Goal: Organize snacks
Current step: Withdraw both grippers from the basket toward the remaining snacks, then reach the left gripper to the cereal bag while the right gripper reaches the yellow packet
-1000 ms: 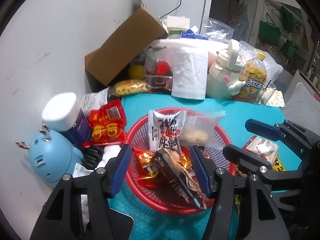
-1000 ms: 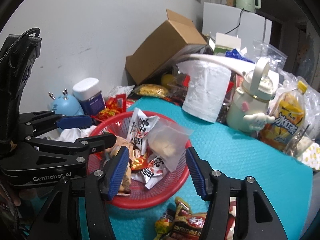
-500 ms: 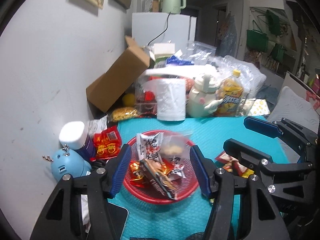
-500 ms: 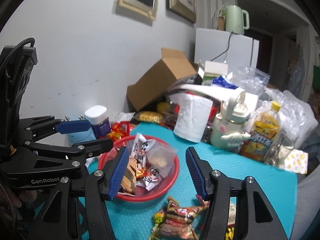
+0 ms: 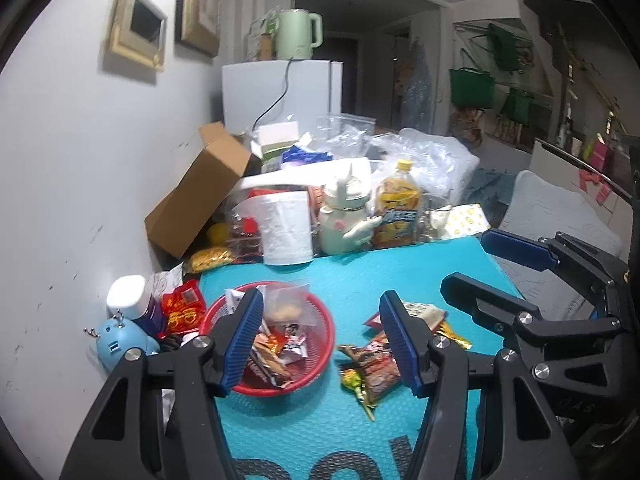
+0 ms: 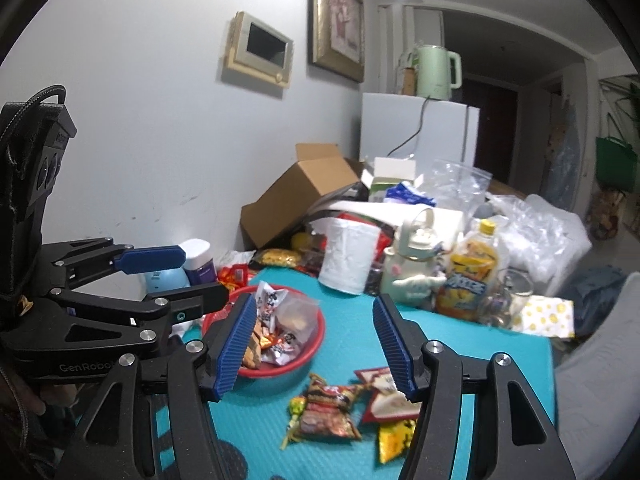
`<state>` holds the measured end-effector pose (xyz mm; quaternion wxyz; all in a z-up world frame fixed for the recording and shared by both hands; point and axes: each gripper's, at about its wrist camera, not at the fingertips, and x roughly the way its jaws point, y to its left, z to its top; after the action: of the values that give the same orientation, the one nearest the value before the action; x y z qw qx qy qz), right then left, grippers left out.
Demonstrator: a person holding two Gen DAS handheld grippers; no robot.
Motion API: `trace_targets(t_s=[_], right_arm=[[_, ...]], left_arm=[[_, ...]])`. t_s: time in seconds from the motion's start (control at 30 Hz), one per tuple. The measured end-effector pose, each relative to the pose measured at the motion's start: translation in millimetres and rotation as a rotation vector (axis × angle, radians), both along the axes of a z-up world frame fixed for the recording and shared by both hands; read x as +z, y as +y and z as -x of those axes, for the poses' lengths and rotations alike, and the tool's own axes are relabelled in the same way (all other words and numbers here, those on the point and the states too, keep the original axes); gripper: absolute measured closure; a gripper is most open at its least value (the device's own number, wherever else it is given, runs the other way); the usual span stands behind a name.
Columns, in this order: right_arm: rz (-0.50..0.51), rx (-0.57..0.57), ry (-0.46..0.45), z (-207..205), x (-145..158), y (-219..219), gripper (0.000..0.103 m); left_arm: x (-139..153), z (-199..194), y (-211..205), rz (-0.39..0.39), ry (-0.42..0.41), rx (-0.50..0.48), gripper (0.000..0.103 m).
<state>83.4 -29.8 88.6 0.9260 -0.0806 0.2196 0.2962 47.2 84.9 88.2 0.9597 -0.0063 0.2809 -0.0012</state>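
The left gripper (image 5: 322,338) hangs above the near edge of a teal mat (image 5: 360,280); its blue-padded jaws stand apart with nothing between them; the right gripper (image 6: 314,344) is held the same way beside it, jaws apart and empty, and shows in the left wrist view as a second black frame at the right edge. A red basket (image 5: 320,344) sits on the mat toward the wall side; it holds a heap of snack packets (image 5: 280,344), among them a white packet with red print and a clear bag (image 6: 298,312) with something pale inside, which leans at the top of the pile. More snack packets lie loose on the mat just beside the basket, on the side away from the wall: a dark red packet (image 6: 330,412) with a small green-and-yellow sweet (image 6: 297,406) touching its edge, a white packet with a red border (image 6: 380,396), and a yellow packet (image 6: 394,438) partly hidden behind the right gripper's finger. Between the basket and the wall stand a blue round gadget (image 5: 120,344), a jar with a white lid (image 5: 128,294), and red sachets (image 5: 184,308). At the far end of the mat stand a paper roll (image 5: 286,230), a cream flask (image 5: 344,220) and a yellow drink bottle (image 5: 398,210), with a tipped cardboard box (image 5: 200,192) behind them against the wall.
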Motion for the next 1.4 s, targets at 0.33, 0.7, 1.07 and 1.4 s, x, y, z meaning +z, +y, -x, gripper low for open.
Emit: trace_targets(t_s=[0.33, 0.7, 1.07, 1.4], right_arm=[[-0.002, -0.093, -0.017, 31, 2, -45, 0.041], [0.023, -0.18, 0.006, 49, -14, -80, 0.04], [0.031, -0.207, 0.082, 44, -46, -97, 0.04], [0.03, -0.214, 0.19, 15, -81, -100, 0.04]], left_arm=[[2, 16, -43, -0.007, -0.026, -0.077, 0.029], [-18, 17, -78, 0.024, 0.025, -0.148, 0.029], [-53, 4, -88, 0.066, 0.112, -0.15, 0.029], [-86, -21, -83, 0.097, 0.205, -0.12, 0.029]])
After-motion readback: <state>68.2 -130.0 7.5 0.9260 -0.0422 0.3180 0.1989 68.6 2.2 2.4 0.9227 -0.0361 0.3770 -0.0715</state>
